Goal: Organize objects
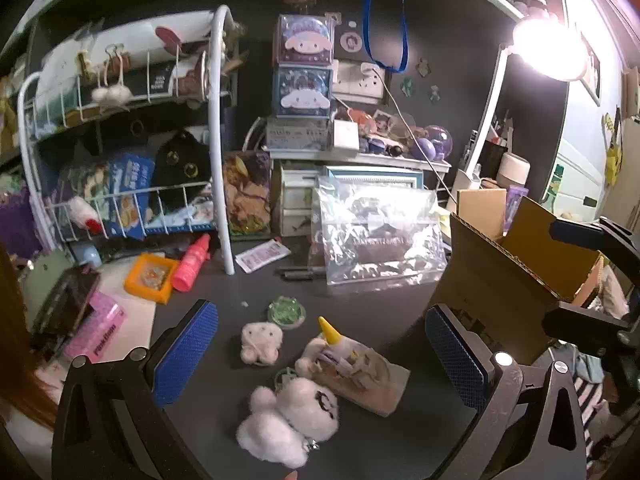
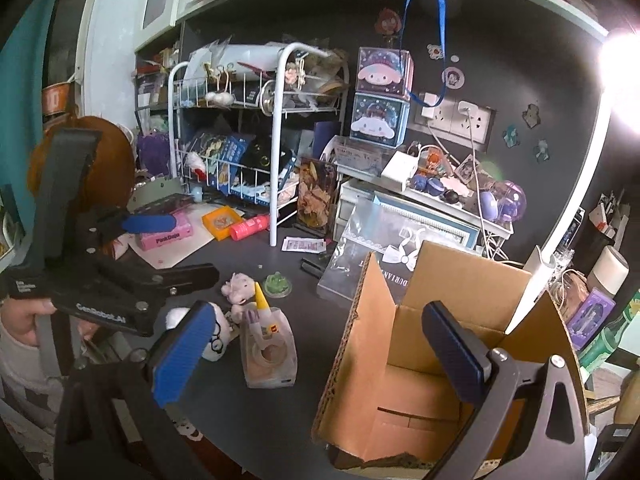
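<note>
Both grippers stand with their blue-padded jaws spread wide and nothing between them. From its own camera, the left gripper (image 1: 320, 360) hangs over a cluster of 4 small things on the dark table (image 1: 224, 440): a white plush (image 1: 292, 416) nearest the near edge, a small pink plush (image 1: 260, 342) behind it, a clear pouch with a yellow horn (image 1: 352, 364) just to the right, and a green round trinket (image 1: 286, 311) farther back. Only the right wrist view shows what the pouch holds, a roll of tape (image 2: 272, 354), and only there is the inside of the cardboard box (image 2: 420, 380) visible, its flaps up, under the right gripper (image 2: 320, 350) at the table's right edge. In the left view the box (image 1: 508, 280) shows just its outer wall. The right view also catches the left gripper (image 2: 152, 224) from the side, partly covering the white plush (image 2: 218, 340). Behind the cluster lean a clear zip bag (image 1: 380, 240) and, toward the back left corner, a white wire rack (image 1: 132, 152) with an orange tray (image 1: 150, 278) and a pink bottle (image 1: 192, 264) at its foot. A lamp (image 1: 548, 46) glares at the back right.
</note>
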### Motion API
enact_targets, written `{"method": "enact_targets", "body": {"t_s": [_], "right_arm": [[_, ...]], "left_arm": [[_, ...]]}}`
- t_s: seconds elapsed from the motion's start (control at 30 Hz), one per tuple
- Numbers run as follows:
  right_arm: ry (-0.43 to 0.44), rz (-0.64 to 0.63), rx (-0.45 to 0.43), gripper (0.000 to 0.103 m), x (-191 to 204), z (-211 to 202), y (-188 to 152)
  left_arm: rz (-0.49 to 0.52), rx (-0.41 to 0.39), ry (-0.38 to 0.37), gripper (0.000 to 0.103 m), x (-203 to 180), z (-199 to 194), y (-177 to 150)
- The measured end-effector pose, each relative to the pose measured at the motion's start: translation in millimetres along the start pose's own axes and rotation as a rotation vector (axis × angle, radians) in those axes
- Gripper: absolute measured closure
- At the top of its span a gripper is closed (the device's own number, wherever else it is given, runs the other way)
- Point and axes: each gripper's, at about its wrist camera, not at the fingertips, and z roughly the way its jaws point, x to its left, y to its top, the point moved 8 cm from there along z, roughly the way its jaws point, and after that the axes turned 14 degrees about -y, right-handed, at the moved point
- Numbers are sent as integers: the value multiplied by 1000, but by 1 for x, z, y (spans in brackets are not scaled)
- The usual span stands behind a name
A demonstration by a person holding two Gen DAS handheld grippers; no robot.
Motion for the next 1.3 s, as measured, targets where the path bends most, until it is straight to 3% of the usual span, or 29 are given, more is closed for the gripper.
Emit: {"method": "enact_targets", "body": {"t_s": [0.83,1.2,1.3], "right_arm": [[11,-16,-86,0,7,-26,4],[64,-83,-144,1,48,-46,-2],[83,-77,-140,7,57,-47,-3]], "left_arm": [[21,-31,-29,0,-2,-7,-2],[10,-35,-46,0,8,-12,-10],[-3,-38,-52,0,16,-14,-14]]}}
